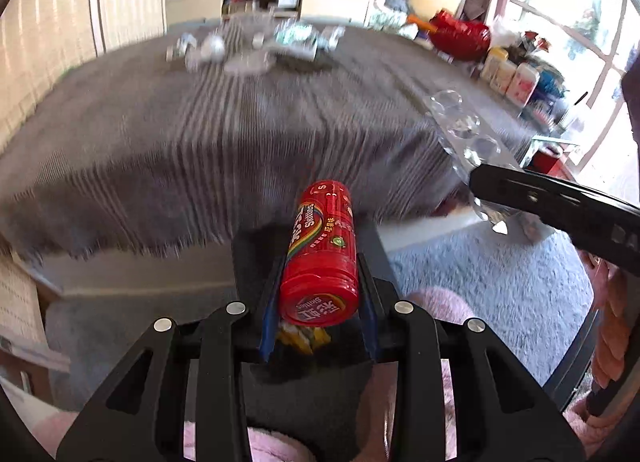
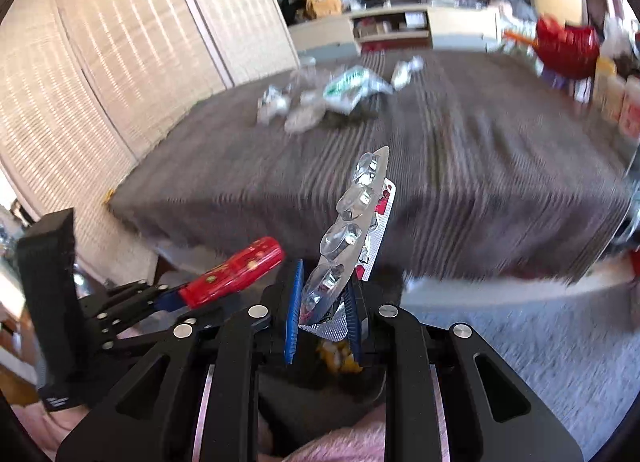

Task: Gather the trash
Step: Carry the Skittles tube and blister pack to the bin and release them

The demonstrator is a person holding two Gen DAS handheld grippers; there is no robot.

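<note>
Two tongs loaded | left tongs [image 1: 320,290] pinch candy tube [image 1: 322,250] | right tongs [image 2: 322,302] pinch blister pack [image 2: 348,238]

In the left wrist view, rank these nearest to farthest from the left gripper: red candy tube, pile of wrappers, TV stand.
1. Red candy tube, clamped in the left gripper.
2. Pile of wrappers, far side of the bed.
3. TV stand, against the back wall.
</note>
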